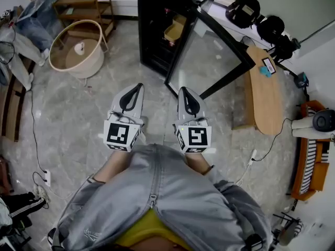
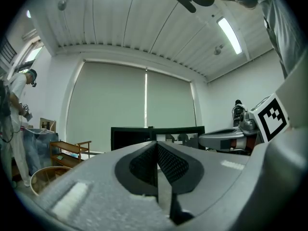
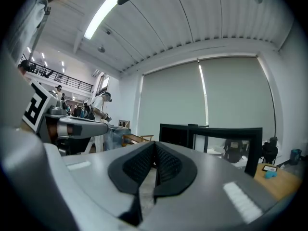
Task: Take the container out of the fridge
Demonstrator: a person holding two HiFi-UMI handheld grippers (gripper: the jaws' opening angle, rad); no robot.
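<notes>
The black fridge [image 1: 157, 30] stands ahead of me with its glass door [image 1: 220, 56] swung open to the right. Inside, on a shelf, sits a tan container [image 1: 174, 31]. My left gripper [image 1: 139, 86] and right gripper [image 1: 183, 90] are held side by side over the floor, pointing at the fridge and well short of it. Both are shut with nothing between the pads. In the left gripper view the jaws [image 2: 156, 144] meet, with the fridge [image 2: 139, 137] behind them. The right gripper view shows its closed jaws [image 3: 155, 147] and the open fridge [image 3: 211, 136].
A round beige basket [image 1: 78, 48] and a wooden shelf [image 1: 86, 4] stand left of the fridge. A wooden bench [image 1: 264, 90] lies to the right, with black headgear [image 1: 259, 17] behind it. Cables and a power strip [image 1: 47, 178] lie at the left. A person [image 2: 14, 124] stands far left.
</notes>
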